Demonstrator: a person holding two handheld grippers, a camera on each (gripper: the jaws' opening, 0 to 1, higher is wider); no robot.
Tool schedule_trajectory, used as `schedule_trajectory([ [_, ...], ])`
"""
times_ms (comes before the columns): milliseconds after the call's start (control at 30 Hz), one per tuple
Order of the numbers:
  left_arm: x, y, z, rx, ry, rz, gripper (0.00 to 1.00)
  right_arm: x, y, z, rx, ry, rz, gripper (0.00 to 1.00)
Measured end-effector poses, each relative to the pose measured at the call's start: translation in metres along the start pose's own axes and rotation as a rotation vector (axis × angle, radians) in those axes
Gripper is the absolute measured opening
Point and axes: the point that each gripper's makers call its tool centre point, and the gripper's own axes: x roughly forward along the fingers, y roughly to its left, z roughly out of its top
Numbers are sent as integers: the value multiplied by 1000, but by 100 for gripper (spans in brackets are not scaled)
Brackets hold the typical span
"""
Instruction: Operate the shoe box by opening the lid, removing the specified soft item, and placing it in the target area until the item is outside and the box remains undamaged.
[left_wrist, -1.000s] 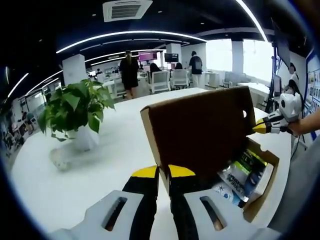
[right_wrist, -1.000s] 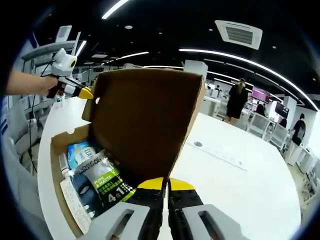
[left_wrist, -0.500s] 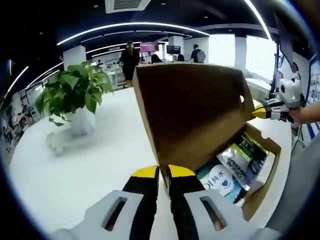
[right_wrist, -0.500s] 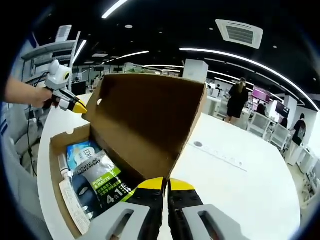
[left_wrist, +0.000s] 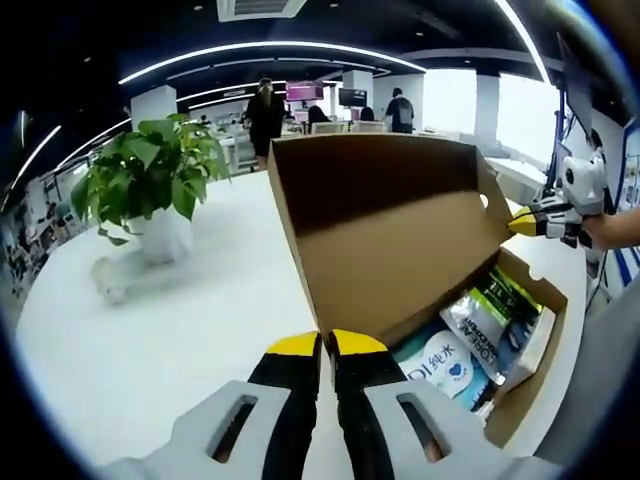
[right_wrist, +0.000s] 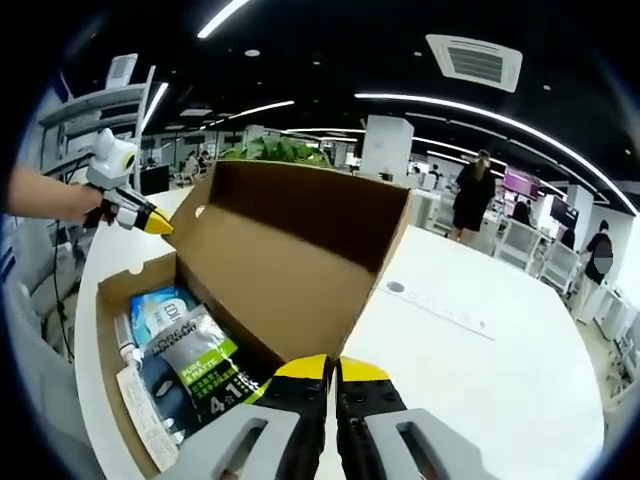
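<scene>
Two hand-held grippers meet at one cardboard shoe box on a white bench. In the left gripper view, the left hand-held gripper has its yellow-tipped jaws pressed together at 6 o'clock, right at the near corner of the raised lid; whether cardboard sits between them I cannot tell. At 3 o'clock the right hand-held gripper touches the lid's far corner. In the right gripper view, the right hand-held gripper also shows jaws closed at the lid's corner, grip uncertain, with the left hand-held gripper at 9 o'clock. Soft packets lie inside the open box, a green-and-black one beside a blue-and-white one. A potted plant stands at 10 o'clock on the bench.
</scene>
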Motion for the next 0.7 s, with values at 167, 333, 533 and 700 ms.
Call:
schedule_trajectory([
  [167, 2, 2, 1, -14, 0, 3, 2, 3, -2, 0, 5, 5, 0, 0],
  [333, 6, 5, 2, -32, -2, 6, 2, 6, -3, 1, 10, 12, 0, 0],
  [533, 9, 8, 2, -42, 1, 7, 2, 8, -4, 1, 15, 18, 0, 0],
  [700, 12, 10, 2, -47, 6, 6, 2, 10, -6, 0, 20, 23, 1, 0],
])
